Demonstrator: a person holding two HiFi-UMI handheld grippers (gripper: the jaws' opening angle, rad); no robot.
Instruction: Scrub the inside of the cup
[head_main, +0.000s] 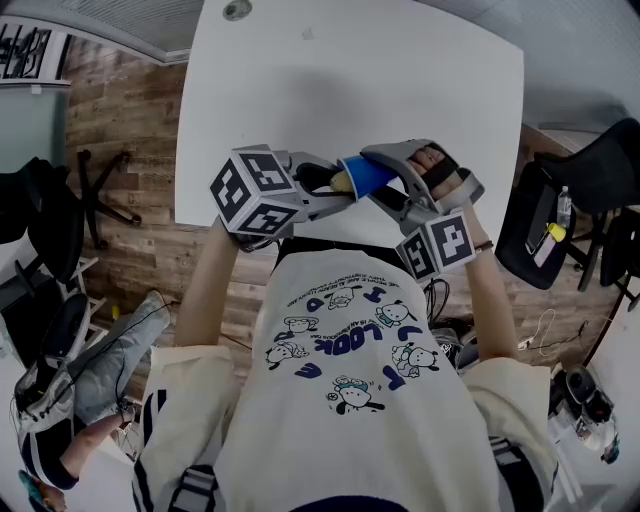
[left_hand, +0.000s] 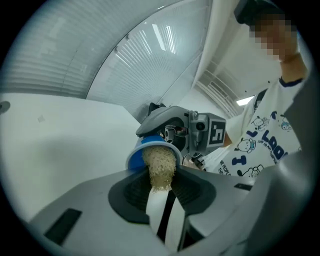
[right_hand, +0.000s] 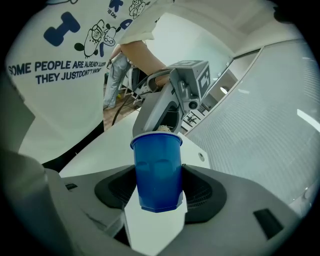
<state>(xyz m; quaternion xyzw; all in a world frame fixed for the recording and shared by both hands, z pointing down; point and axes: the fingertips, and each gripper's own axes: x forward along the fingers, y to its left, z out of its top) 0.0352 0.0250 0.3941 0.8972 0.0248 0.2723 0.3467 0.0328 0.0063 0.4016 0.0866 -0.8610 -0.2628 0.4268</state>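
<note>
A blue plastic cup (right_hand: 157, 170) sits between the jaws of my right gripper (right_hand: 158, 184), which is shut on its sides. In the head view the blue cup (head_main: 366, 175) lies tilted, its mouth toward the left, held by the right gripper (head_main: 385, 180) above the near edge of the white table (head_main: 350, 90). My left gripper (left_hand: 161, 186) is shut on a tan sponge (left_hand: 159, 167), whose tip reaches into the cup's mouth (left_hand: 150, 150). From the head view the left gripper (head_main: 335, 190) meets the cup's rim; the sponge (head_main: 343, 183) is barely visible there.
A white table fills the upper middle, with a small round fitting (head_main: 237, 10) at its far edge. A black chair (head_main: 590, 190) stands at the right and another black chair (head_main: 50, 210) at the left. A second person's legs (head_main: 110, 360) show at the lower left on the wood floor.
</note>
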